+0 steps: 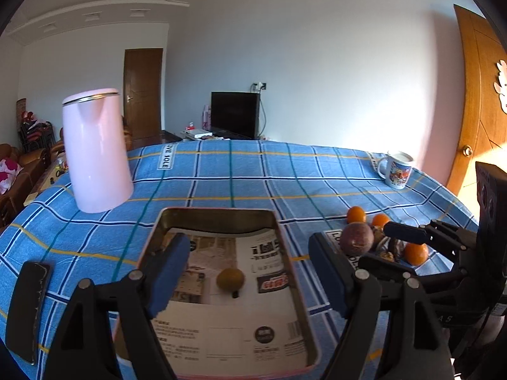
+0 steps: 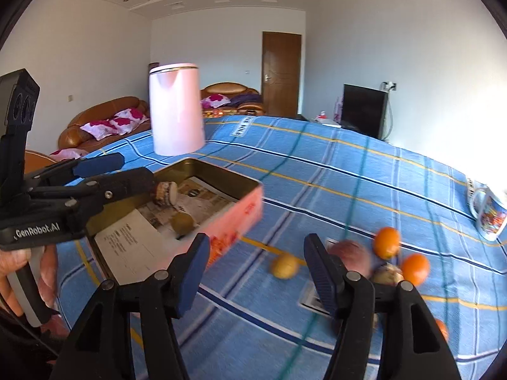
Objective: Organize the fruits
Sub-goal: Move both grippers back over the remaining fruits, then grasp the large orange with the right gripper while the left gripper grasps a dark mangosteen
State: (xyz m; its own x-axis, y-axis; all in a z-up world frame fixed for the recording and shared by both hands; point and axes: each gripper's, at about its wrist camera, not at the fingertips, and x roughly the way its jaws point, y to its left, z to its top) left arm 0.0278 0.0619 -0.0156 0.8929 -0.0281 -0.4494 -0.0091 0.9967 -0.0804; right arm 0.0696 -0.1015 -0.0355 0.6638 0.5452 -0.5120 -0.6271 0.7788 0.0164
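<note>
My left gripper (image 1: 250, 262) is open above a metal tray (image 1: 218, 213) lined with printed paper; a yellow-brown fruit (image 1: 230, 280) lies in it, clear of both pads. Right of the tray sit a purple fruit (image 1: 357, 238), three oranges (image 1: 356, 214) and walnuts (image 1: 388, 256). In the right wrist view my right gripper (image 2: 258, 262) is open over the cloth, with a yellow fruit (image 2: 285, 266) lying ahead between its fingers, untouched. The purple fruit (image 2: 351, 253) and oranges (image 2: 386, 242) are blurred just right of it. A pale round nut (image 2: 164, 193) lies in the tray (image 2: 244, 212) under the left gripper (image 2: 136, 169).
A tall pink kettle (image 1: 98, 155) stands behind the tray on the blue checked tablecloth (image 1: 253, 177). A printed mug (image 1: 397, 169) is at the far right edge. A flat black object (image 1: 28, 310) lies at the near left. A hand (image 2: 19, 285) holds the left gripper's handle.
</note>
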